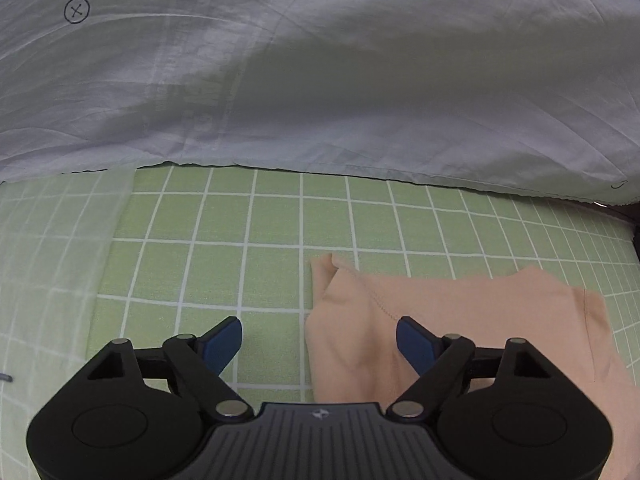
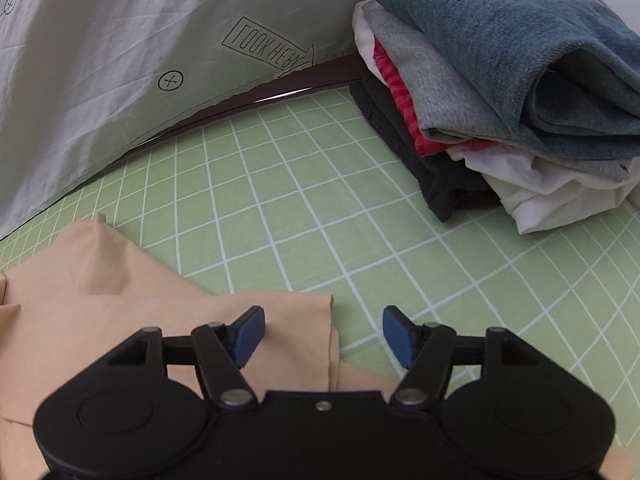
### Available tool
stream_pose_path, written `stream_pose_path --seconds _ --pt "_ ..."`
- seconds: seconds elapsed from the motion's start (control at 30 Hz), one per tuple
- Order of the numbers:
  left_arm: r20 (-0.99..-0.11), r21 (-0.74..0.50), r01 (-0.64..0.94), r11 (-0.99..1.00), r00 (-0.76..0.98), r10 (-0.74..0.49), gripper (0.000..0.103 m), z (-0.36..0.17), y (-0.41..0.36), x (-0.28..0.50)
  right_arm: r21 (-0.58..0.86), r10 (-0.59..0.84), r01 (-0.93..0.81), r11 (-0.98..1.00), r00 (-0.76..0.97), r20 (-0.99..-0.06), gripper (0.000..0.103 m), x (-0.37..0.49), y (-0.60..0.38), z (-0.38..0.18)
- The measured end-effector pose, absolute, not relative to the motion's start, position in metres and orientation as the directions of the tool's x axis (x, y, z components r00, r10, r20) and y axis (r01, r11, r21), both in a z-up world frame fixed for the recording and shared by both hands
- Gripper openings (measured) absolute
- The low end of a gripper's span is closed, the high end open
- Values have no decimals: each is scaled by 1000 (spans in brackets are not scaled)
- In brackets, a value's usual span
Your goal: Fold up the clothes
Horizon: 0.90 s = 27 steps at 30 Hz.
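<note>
1. My left gripper (image 1: 319, 346) hung over the peach garment (image 1: 460, 320), jaws spread, nothing pinched.
2. My right gripper (image 2: 323, 334) had jaws spread over the peach garment's edge (image 2: 316, 320); contact with the cloth probably none, hard to tell.
3. Garment lay flat on the green checked sheet (image 2: 280, 200).
4. Folded clothes pile (image 2: 500, 92) sat well apart, beside the grey printed cloth (image 2: 120, 60).

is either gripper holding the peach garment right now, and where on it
Neither. The left gripper and the right gripper both stand open over an edge of the peach garment, pads not pressing on the cloth.
</note>
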<state>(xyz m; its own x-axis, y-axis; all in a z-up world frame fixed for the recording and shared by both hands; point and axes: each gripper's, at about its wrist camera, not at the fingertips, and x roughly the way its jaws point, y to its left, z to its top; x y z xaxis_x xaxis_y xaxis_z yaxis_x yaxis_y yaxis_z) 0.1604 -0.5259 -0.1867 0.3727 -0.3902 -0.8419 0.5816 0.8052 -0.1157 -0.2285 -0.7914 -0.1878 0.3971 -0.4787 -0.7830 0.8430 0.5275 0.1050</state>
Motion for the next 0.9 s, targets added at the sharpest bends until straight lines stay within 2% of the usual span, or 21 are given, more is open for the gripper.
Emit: stream_pose_path --seconds 0.07,0.1,0.13,0.17,0.2,0.23,0.27,0.4,0.6,0.73,0.83,0.87,0.9 --pt "-846 -110 589 800 366 -386 64 -190 -531 163 135 -459 841 523 412 -787 60 -229 -793 -191" --pt "-845 -101 593 799 373 -383 63 -191 -533 163 144 -449 835 530 421 -788 53 -228 -793 -192" --pt "-840 -92 596 798 384 -384 54 -192 -534 163 153 -438 829 537 430 -789 49 -228 -792 -193" --pt "-836 -96 601 794 384 -392 49 -191 -535 163 160 -428 820 549 440 -789 39 -227 -791 -194" --pt "-833 -105 603 791 382 -402 35 -191 -535 164 157 -421 810 565 447 -789 29 -225 -789 -194" --pt "-830 -120 599 791 377 -412 13 -191 -535 164 151 -414 798 583 452 -790 23 -222 -787 -193" --pt "-827 -133 592 795 376 -418 6 -191 -535 165 141 -417 790 597 455 -787 9 -221 -785 -192" --pt "-806 -108 569 815 429 -407 4 -184 -532 162 114 -479 782 613 482 -733 6 -228 -780 -170" --pt "-780 -132 494 860 483 -398 4 -176 -514 165 116 -597 843 524 461 -657 5 -263 -781 -132" --pt "-801 -140 469 872 464 -378 5 -183 -519 167 109 -583 872 477 407 -703 5 -276 -791 -151" --pt "-811 -104 471 876 470 -349 13 -182 -526 166 85 -570 874 478 383 -726 6 -274 -789 -164" --pt "-813 -91 471 877 473 -339 27 -180 -527 166 77 -572 875 479 377 -728 6 -272 -788 -166" --pt "-814 -81 472 878 477 -332 33 -177 -528 166 71 -574 875 479 373 -729 6 -271 -787 -168"
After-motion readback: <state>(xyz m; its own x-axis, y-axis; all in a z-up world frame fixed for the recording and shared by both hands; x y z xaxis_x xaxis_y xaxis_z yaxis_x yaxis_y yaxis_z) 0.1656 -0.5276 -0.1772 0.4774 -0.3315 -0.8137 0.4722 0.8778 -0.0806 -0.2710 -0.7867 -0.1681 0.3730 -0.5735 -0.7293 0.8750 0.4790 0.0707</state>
